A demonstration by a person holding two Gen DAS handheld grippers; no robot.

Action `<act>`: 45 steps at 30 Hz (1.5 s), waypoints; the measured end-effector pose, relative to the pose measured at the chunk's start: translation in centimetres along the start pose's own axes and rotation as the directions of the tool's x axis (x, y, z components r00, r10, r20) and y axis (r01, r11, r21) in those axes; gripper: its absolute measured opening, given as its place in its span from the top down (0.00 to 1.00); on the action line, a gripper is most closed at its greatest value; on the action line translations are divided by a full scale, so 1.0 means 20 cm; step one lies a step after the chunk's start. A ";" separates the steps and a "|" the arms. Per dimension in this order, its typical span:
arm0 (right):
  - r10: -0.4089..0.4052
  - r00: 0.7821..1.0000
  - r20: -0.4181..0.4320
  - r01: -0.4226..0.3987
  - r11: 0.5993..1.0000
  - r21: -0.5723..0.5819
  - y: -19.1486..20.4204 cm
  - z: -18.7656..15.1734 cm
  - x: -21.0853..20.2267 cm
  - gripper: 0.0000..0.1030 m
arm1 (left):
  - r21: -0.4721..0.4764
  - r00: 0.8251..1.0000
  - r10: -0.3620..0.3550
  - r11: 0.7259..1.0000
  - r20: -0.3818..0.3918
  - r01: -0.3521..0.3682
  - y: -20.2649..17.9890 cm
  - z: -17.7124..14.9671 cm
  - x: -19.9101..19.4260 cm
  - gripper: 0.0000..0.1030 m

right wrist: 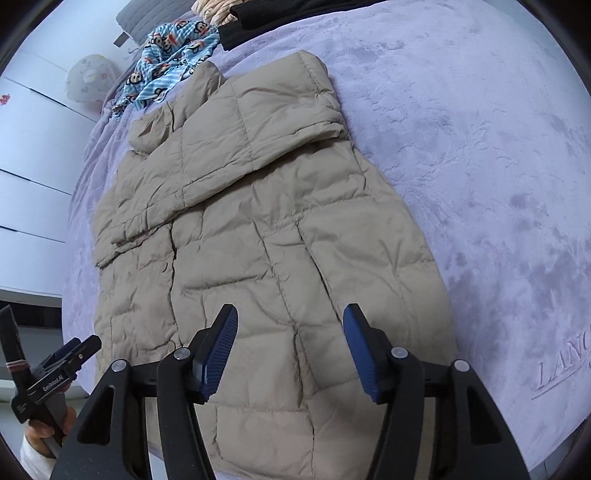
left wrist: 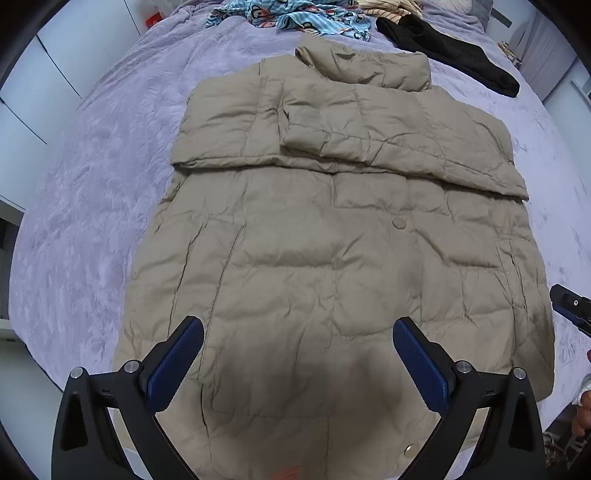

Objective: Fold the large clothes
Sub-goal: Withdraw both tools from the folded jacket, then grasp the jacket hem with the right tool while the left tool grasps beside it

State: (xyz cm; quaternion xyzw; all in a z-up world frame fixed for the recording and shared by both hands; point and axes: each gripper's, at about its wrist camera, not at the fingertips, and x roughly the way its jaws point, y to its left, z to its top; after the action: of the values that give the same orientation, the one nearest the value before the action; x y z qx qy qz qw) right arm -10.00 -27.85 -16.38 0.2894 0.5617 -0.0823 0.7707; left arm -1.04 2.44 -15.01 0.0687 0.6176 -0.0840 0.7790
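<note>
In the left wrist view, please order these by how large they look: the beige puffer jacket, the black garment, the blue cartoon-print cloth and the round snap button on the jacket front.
1. Beige puffer jacket, by far the largest.
2. and 3. Black garment and blue cartoon-print cloth: they look similar, and both lie far off, the cloth cut by the frame edge, so I do not rank them.
4. Snap button, the smallest.

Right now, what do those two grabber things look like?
Each gripper, left and right, has two black plastic fingers with ribbed blue pads and small silver screws. The left one, seen from the right camera, carries white lettering. A white sleeve shows by the hand holding it.
</note>
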 end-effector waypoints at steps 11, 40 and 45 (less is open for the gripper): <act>-0.016 1.000 0.018 0.015 0.997 0.072 0.15 -0.38 -0.06 0.15 | 0.061 0.998 -0.022 0.998 -0.066 0.026 0.19 -0.30 -0.03 0.00; 0.092 0.995 -0.044 -0.075 0.951 0.301 0.00 -0.71 -0.24 0.13 | -0.233 0.966 -0.252 0.945 -0.066 0.230 0.60 -0.71 -0.13 0.01; 0.142 0.987 -0.078 -0.092 0.888 0.451 -0.23 -0.75 -0.15 0.13 | -0.356 0.937 -0.342 0.886 -0.070 0.297 0.65 -0.78 -0.05 0.01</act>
State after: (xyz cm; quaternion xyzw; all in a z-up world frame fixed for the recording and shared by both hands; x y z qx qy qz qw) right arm -25.38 -24.21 -18.34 0.4955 0.5503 -0.1464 0.6559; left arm -13.40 18.49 -17.47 -0.1642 0.6751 -0.0991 0.7124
